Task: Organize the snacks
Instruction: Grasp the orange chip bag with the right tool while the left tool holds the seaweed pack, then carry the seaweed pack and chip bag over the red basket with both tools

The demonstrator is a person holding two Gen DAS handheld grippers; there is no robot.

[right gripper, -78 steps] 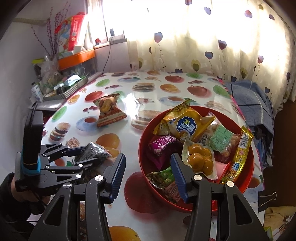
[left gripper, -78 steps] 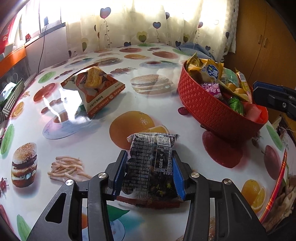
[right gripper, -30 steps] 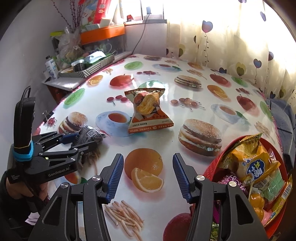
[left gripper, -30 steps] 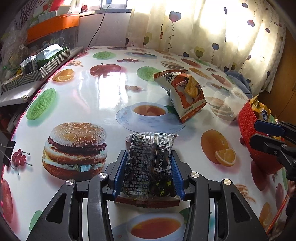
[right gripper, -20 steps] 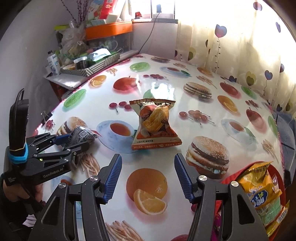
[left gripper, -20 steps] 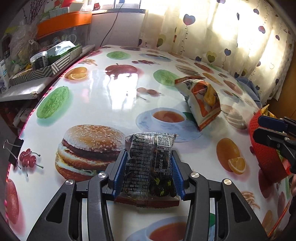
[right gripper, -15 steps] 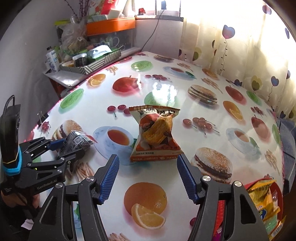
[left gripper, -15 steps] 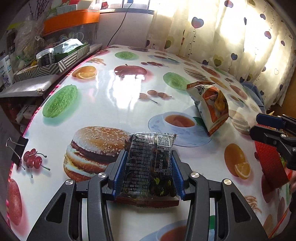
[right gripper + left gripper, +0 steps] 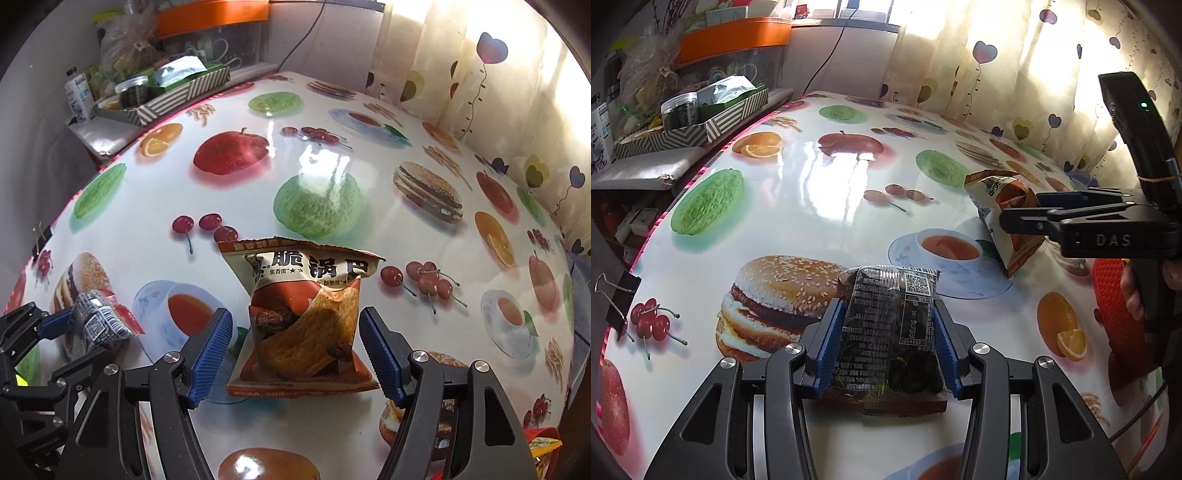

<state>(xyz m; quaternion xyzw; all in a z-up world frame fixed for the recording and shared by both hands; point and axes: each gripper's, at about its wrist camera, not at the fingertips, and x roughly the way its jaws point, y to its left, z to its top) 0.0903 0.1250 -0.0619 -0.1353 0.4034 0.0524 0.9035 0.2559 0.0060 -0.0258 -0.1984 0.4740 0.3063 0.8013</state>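
The dark snack packet (image 9: 892,328) is clamped in the left gripper (image 9: 886,345), while the orange chip bag (image 9: 306,325), mid-table (image 9: 332,155), is straddled untouched by the wide-spread right gripper (image 9: 295,352).

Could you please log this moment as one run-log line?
left gripper: shut on dark snack packet | right gripper: open, jaws just widened, straddling orange snack bag | table
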